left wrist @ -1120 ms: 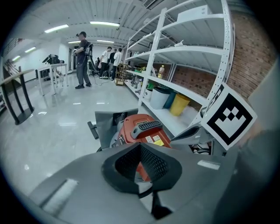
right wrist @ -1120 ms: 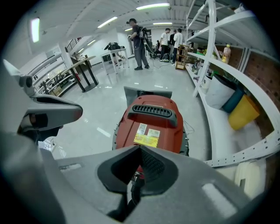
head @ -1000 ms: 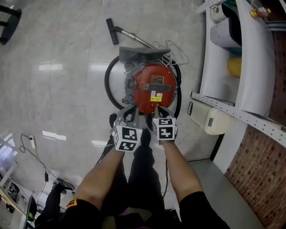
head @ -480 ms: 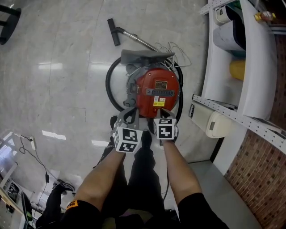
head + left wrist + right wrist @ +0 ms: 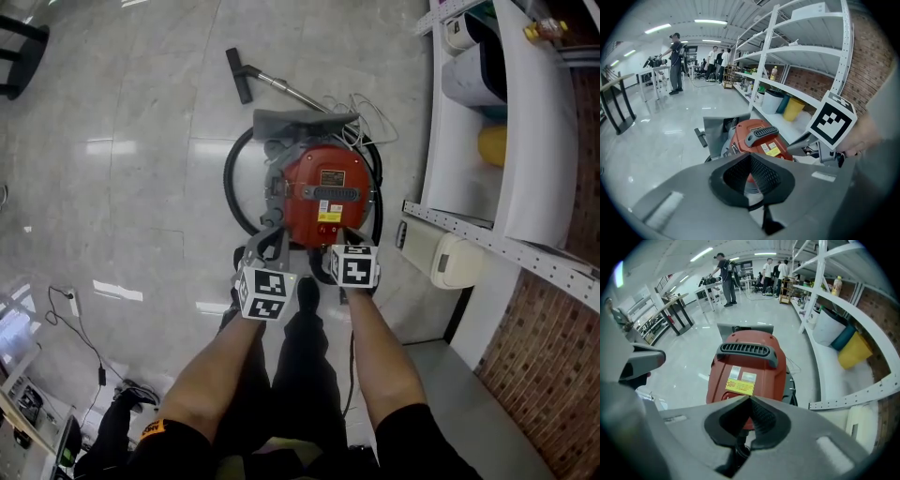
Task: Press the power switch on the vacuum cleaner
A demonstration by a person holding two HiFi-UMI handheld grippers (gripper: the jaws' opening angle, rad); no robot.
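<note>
Red canister vacuum cleaner (image 5: 323, 192) with a black carrying handle, standing on the grey polished floor (image 5: 141, 141) just beyond both grippers. Left gripper (image 5: 272, 242) and right gripper (image 5: 335, 236) are side by side at its near edge, each with jaws clenched together on nothing. The right tip lies over the red body's near rim; contact cannot be told. Both forearms (image 5: 380, 356) reach forward and down.

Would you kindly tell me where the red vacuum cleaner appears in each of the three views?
Head view: vacuum cleaner on the floor, centre, slightly above the middle.
Left gripper view: vacuum cleaner at centre, just beyond the jaws.
Right gripper view: vacuum cleaner large, centre, straight ahead.
Shared landmark: yellow bin on the shelf to its right.
</note>
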